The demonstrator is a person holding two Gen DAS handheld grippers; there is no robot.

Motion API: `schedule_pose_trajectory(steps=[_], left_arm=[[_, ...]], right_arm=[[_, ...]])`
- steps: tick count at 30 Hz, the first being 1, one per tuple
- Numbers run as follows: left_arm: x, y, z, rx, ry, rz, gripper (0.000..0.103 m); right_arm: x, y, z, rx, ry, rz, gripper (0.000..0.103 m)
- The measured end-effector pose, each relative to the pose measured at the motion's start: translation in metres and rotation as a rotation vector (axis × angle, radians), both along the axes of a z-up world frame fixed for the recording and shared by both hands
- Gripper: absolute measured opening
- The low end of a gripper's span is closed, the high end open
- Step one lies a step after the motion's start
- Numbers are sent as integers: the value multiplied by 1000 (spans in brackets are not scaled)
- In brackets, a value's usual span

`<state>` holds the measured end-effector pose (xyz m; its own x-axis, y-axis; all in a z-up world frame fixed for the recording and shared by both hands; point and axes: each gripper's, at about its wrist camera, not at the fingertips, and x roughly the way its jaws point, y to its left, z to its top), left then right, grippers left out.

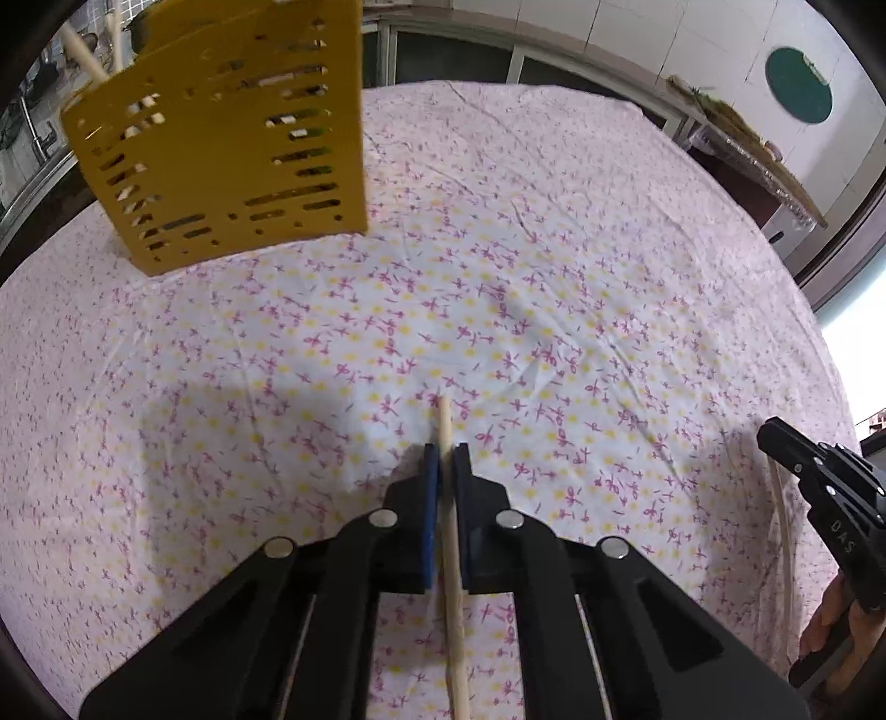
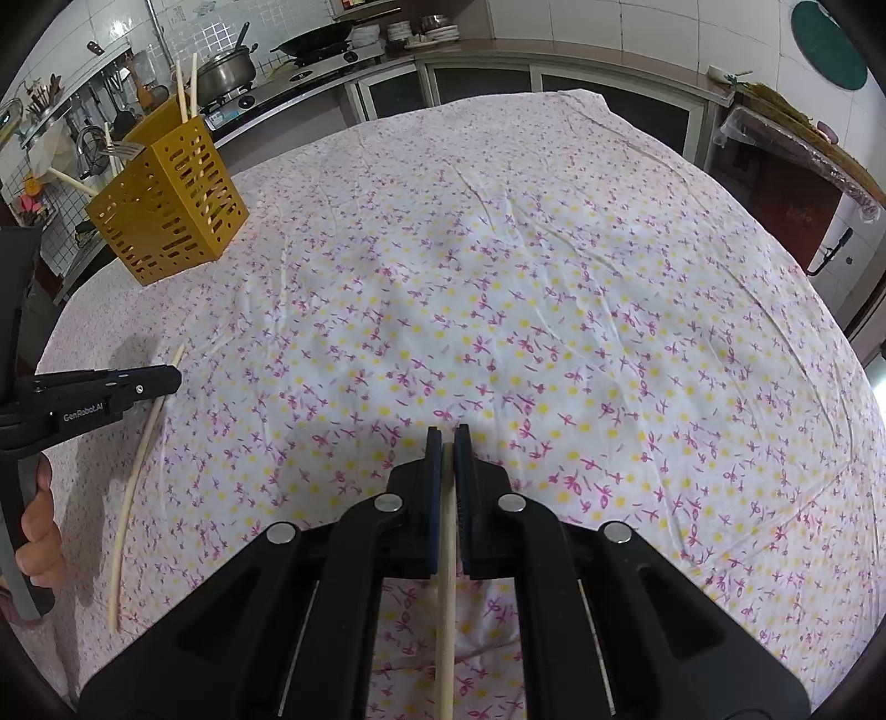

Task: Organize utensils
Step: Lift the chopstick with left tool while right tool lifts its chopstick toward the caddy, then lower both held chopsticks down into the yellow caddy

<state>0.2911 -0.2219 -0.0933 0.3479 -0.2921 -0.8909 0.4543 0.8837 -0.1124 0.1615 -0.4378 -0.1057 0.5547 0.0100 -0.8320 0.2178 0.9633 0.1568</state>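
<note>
My left gripper (image 1: 446, 451) is shut on a pale wooden chopstick (image 1: 451, 554) whose tip pokes out past the fingertips over the floral tablecloth. My right gripper (image 2: 448, 435) is shut on a second chopstick (image 2: 446, 581) that runs back under it. In the right wrist view the left gripper (image 2: 166, 379) shows at the left with its chopstick (image 2: 135, 471) hanging low over the cloth. A yellow slotted utensil holder (image 2: 169, 213) stands at the far left of the table with chopsticks (image 2: 185, 91) and a fork (image 2: 123, 148) in it; it looms at upper left in the left wrist view (image 1: 221, 138).
The round table has a white cloth with pink and yellow flowers (image 2: 498, 277). Behind it runs a kitchen counter with a pot (image 2: 224, 72) and a wok (image 2: 318, 41) on a stove. A shelf with dried stalks (image 2: 803, 138) stands at the right.
</note>
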Motion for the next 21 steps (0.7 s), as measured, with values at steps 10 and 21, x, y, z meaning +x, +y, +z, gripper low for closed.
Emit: schedule_pose_trajectory(steps=[10,21], left_arm=[[-17,47,71,-130,-190,11,6],[-18,99,151,-203,-431,74,6]], right_arm=[[13,27,44,15,-108,52,6],[52,68,117,4,-315,110,6]])
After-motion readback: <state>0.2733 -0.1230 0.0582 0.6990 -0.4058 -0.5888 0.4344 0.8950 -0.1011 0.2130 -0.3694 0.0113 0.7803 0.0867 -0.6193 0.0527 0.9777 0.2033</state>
